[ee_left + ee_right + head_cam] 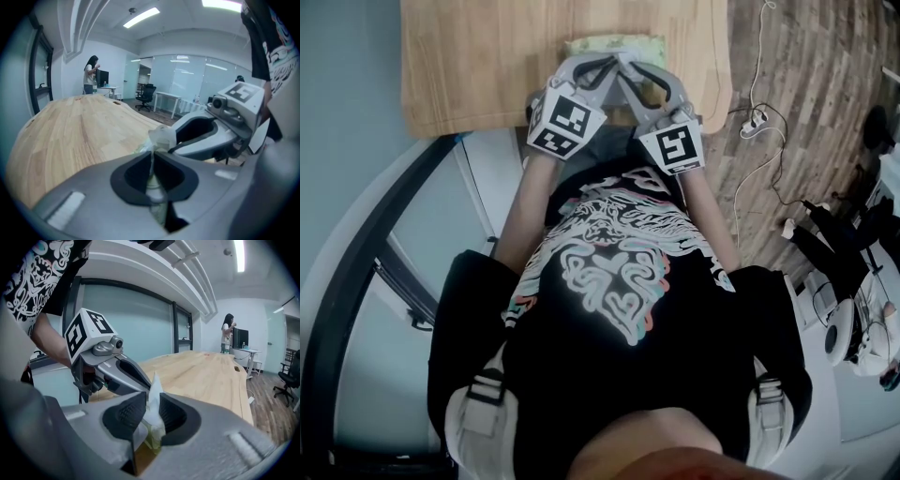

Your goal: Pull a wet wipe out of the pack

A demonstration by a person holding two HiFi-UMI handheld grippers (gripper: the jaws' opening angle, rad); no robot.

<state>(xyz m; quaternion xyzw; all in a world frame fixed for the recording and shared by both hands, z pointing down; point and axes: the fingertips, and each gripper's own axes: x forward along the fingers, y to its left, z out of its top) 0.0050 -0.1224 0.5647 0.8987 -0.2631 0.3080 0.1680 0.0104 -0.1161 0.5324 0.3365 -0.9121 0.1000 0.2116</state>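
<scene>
The green wet wipe pack (pixel 592 44) lies on the wooden table (pixel 478 66), near its front edge. Both grippers meet tip to tip right over it. My left gripper (pixel 610 66) (pixel 151 153) is shut on a thin white fold of the wet wipe (pixel 162 136), whose crumpled end sticks up past the jaws. From the other side, my right gripper (pixel 632 67) (pixel 151 399) is shut on the same white wipe (pixel 153 389), which stands up between its pads. The greenish pack (pixel 152 442) shows just below the jaws. The pack's opening is hidden by the grippers.
The tabletop (pixel 70 126) stretches far beyond the pack. A person (pixel 89 75) stands at a desk at the room's far end. An office chair (pixel 146 96) and desks are behind. Cables and a power strip (pixel 755 120) lie on the floor to the right.
</scene>
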